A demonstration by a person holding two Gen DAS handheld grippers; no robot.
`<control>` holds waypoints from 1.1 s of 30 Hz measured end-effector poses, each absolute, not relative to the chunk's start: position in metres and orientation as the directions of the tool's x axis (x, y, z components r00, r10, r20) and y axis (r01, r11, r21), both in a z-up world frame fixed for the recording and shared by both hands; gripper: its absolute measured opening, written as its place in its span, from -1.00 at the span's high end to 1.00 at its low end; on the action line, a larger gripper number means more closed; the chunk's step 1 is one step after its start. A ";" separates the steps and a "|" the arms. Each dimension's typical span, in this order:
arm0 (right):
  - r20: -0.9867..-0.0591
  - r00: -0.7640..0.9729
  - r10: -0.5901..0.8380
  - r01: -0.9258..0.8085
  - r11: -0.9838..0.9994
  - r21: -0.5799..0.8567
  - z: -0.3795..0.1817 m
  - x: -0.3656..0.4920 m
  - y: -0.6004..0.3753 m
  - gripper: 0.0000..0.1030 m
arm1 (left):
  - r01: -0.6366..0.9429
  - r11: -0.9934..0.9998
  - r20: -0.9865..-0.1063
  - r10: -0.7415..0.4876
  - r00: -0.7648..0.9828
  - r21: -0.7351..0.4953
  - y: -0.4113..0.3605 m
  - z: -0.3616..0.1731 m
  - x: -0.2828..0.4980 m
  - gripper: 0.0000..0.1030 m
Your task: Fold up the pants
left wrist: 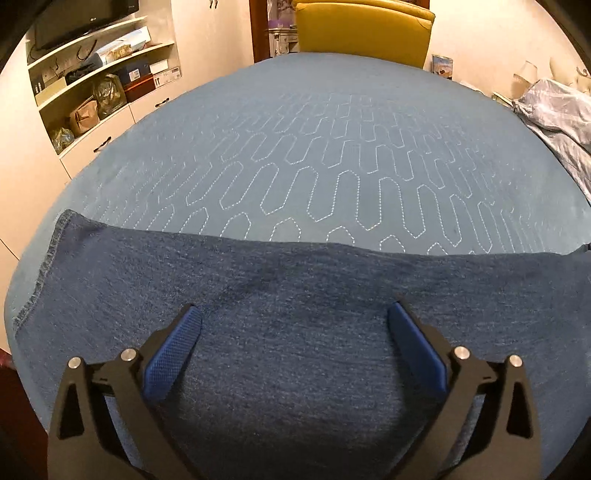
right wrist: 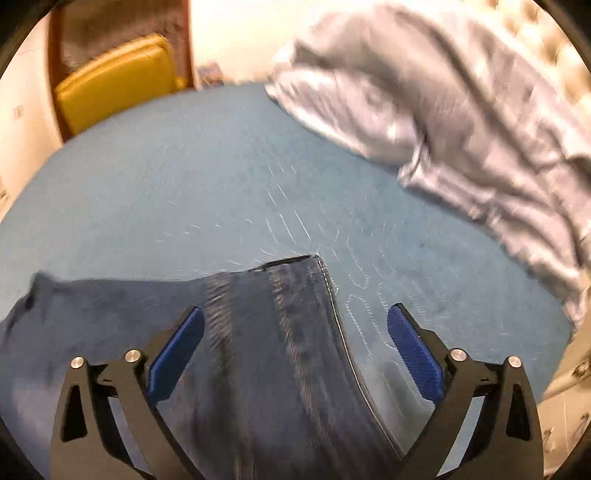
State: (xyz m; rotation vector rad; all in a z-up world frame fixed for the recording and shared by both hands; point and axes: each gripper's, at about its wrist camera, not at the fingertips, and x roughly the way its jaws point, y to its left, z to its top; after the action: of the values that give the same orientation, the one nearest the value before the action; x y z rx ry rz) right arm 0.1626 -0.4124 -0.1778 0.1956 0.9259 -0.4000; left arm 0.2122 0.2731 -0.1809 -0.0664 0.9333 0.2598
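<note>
The left wrist view is sharp and shows the pants (left wrist: 295, 295), dark blue denim, lying flat across the near part of a bed covered in a light blue quilted bedspread (left wrist: 314, 147). A hemmed leg end with visible stitching (left wrist: 40, 273) sits at the left. The left gripper (left wrist: 294, 314) hangs over the denim with its jaws spread wide, nothing pinched between the blue pads (left wrist: 173, 354).

The right wrist view is blurred (the stitching of the spread smears into streaks) but shows what the other does not: the other end of the pants (right wrist: 258, 350), with seams running lengthwise and a bound edge (right wrist: 332, 306) ending in a corner on the bedspread (right wrist: 147, 184). The right gripper (right wrist: 295, 317) also stands wide apart, one pad over the denim and the other (right wrist: 413, 358) over bare spread, gripping nothing. A rumpled grey-blue duvet (right wrist: 461, 110) fills the upper right here; the left view catches only its edge (left wrist: 557, 122).

Beyond the bed stands a yellow chair (left wrist: 364, 29), seen in both views (right wrist: 114, 81). Only the left view shows the built-in white shelves (left wrist: 99, 81), holding boxes and bags, with a dark screen (left wrist: 85, 18) on top. It bears a small logo too tiny to read with certainty. Box labels on the shelves are likewise illegible.
</note>
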 end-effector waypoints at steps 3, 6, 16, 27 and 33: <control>-0.793 0.573 -0.206 0.423 0.903 0.071 -0.203 0.165 -0.422 -0.89 | -0.252 0.964 -0.793 0.217 0.570 0.083 0.263 -0.185 0.212 -0.97; -0.770 0.602 -0.214 0.426 0.901 0.082 -0.209 0.158 -0.422 -0.89 | -0.255 0.964 -0.789 0.218 0.574 0.081 0.265 -0.179 0.207 -0.97; -0.741 0.602 -0.297 0.462 0.886 0.020 -0.197 0.143 -0.404 -0.89 | -0.260 0.962 -0.782 0.220 0.583 0.077 0.273 -0.175 0.169 -0.97; -0.698 0.668 -0.258 0.334 0.942 -0.029 -0.133 0.084 -0.277 -0.90 | -0.258 0.964 -0.778 0.213 0.591 0.068 0.276 -0.173 0.167 -0.97; -0.770 0.634 -0.078 0.158 0.987 0.029 -0.131 0.073 -0.186 -0.90 | -0.263 0.964 -0.809 0.182 0.558 0.035 0.278 -0.163 0.163 -0.96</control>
State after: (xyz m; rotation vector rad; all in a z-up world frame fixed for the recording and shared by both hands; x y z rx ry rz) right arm 0.0732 -0.1865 -0.1314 0.0970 0.8746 -0.1351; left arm 0.1628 0.2775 -0.1626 -0.0940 0.9428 0.2627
